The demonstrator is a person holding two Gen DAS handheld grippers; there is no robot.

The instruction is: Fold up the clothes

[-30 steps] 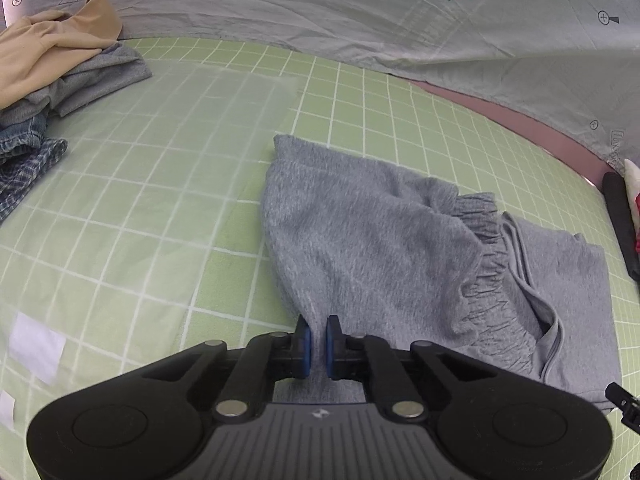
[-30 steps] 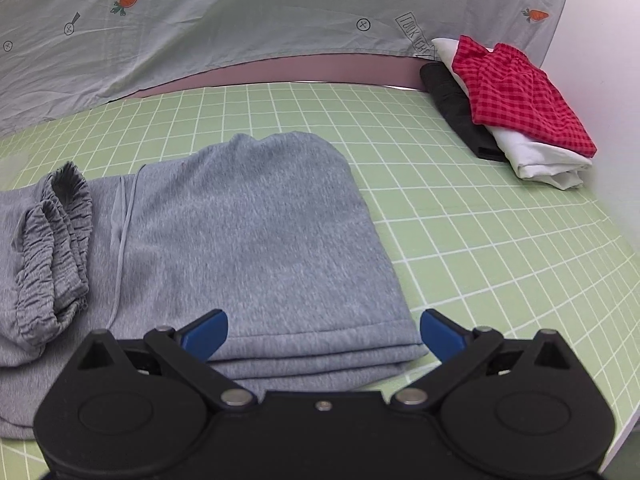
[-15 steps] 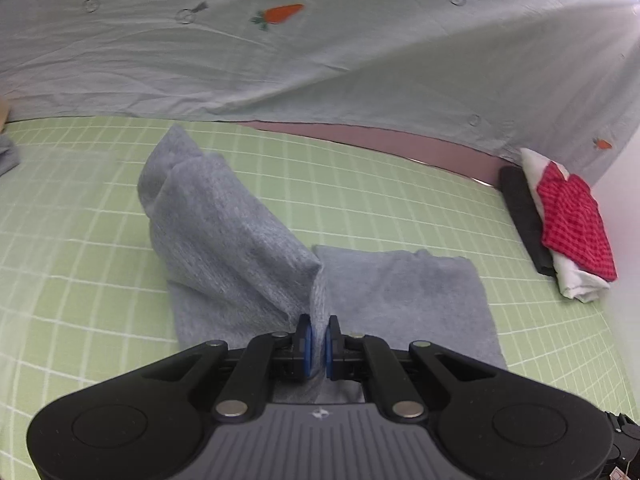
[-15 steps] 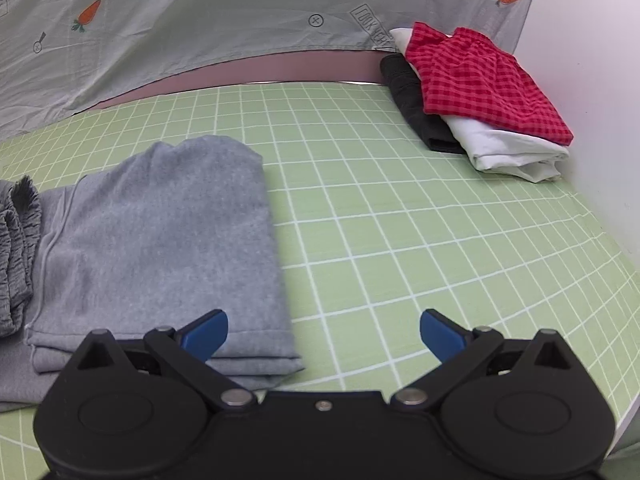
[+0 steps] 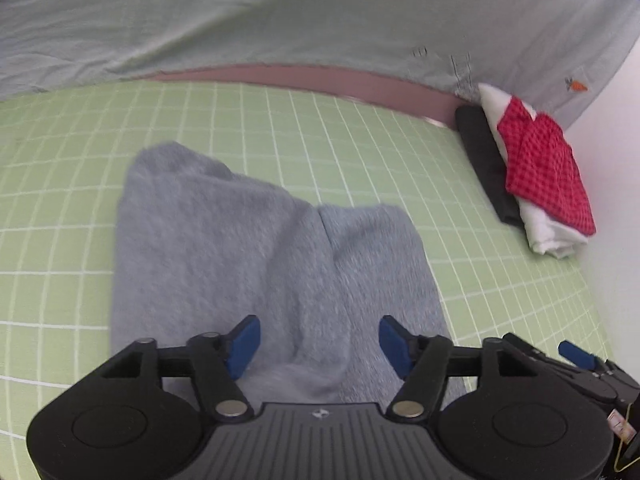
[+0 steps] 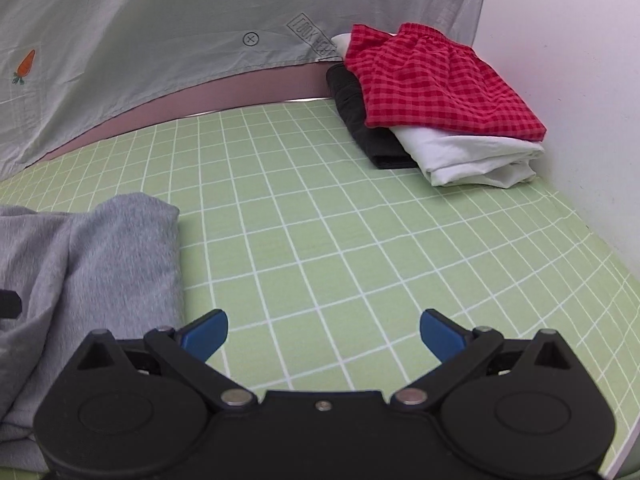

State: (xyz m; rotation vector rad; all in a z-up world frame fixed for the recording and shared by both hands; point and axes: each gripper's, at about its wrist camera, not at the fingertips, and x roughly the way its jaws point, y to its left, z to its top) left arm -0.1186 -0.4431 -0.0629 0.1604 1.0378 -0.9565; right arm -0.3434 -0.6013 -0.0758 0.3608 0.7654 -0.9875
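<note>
A grey knit garment (image 5: 248,264) lies folded over itself on the green checked sheet (image 5: 60,184), its left half doubled over the right half. My left gripper (image 5: 319,345) hangs open just above its near edge, blue pads apart, nothing between them. The same grey garment (image 6: 88,264) shows at the left of the right wrist view. My right gripper (image 6: 323,333) is open over bare sheet (image 6: 360,240) to the right of the garment, touching nothing.
A stack of folded clothes sits at the far right against the white wall (image 6: 580,100): red checked shorts (image 6: 432,84) on a white piece (image 6: 472,156) and a black one (image 6: 364,128). A pale carrot-print cloth (image 5: 320,16) hangs along the back.
My left gripper carried the garment's left half over onto the right half, then opened and let it go. My right gripper drew away to the right, off the garment.
</note>
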